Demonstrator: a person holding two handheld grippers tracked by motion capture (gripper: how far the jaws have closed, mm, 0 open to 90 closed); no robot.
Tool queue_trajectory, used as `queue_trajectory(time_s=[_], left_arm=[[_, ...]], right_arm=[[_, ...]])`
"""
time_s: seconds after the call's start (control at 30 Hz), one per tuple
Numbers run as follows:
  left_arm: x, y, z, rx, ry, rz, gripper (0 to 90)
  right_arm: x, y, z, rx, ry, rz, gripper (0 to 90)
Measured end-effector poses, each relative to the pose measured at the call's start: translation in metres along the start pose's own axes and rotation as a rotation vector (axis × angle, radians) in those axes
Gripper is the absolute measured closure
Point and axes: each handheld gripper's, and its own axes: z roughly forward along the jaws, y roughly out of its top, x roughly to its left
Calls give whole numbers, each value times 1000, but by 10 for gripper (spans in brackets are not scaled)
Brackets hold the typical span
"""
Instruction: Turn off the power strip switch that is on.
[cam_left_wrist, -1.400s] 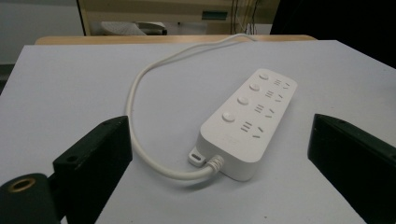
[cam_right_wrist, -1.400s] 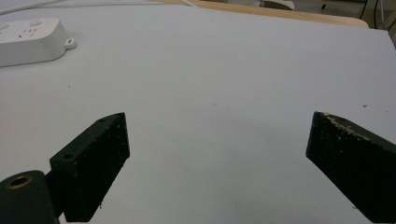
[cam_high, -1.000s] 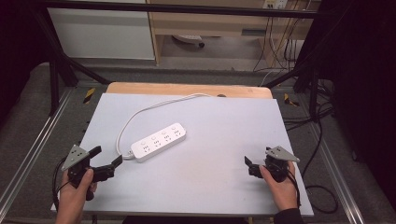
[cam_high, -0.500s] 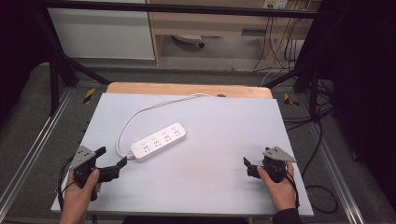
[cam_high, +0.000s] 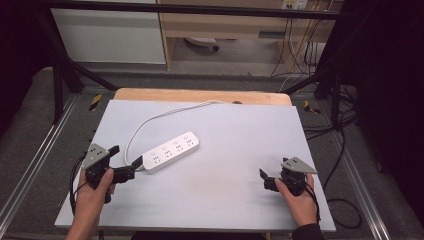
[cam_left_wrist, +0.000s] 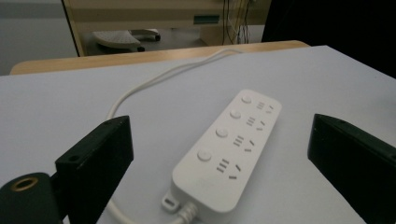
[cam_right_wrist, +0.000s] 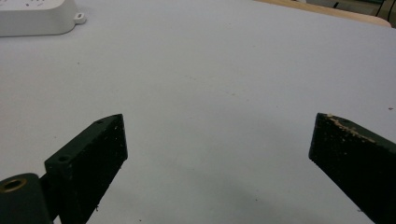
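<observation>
A white power strip (cam_high: 171, 152) with several sockets lies at an angle on the pale grey table (cam_high: 240, 135). Its white cable (cam_high: 150, 122) curves off toward the far edge. My left gripper (cam_high: 125, 156) is open at the strip's cable end, its jaws apart just short of it. In the left gripper view the power strip (cam_left_wrist: 229, 149) lies ahead of the open left gripper (cam_left_wrist: 222, 133), with nothing held. My right gripper (cam_high: 264, 180) stands open over bare table at the front right. In the right gripper view the right gripper (cam_right_wrist: 217, 135) is wide open and one end of the strip (cam_right_wrist: 32, 16) shows far off.
A wooden board edge (cam_high: 200, 95) runs along the table's far side. Black frame bars (cam_high: 65, 75) and cables (cam_high: 320, 125) stand beyond and beside the table. Bare tabletop lies between the strip and the right gripper.
My left gripper has moved forward and a little right, up to the cable end of the power strip. The right gripper has barely moved.
</observation>
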Motion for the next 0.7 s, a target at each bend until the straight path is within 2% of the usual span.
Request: queue_trajectory(time_s=[0.17,0.3,0.47,0.53,0.7], left_arm=[[0,18,21,-30,-1,-13,68],[0,25,41,-40,1,-19,70],[3,22,51,-27,-3,-28,70],[2,15,56,3,-4,-13,72],[-3,10,62,28,-24,3,73]], right_arm=[[0,-2,2,19,4,-8,45],[1,-2,3,29,3,-10,43],[1,-3,1,28,0,-7,43],[1,-3,2,29,1,-1,42],[-3,-5,4,41,-9,14,41]])
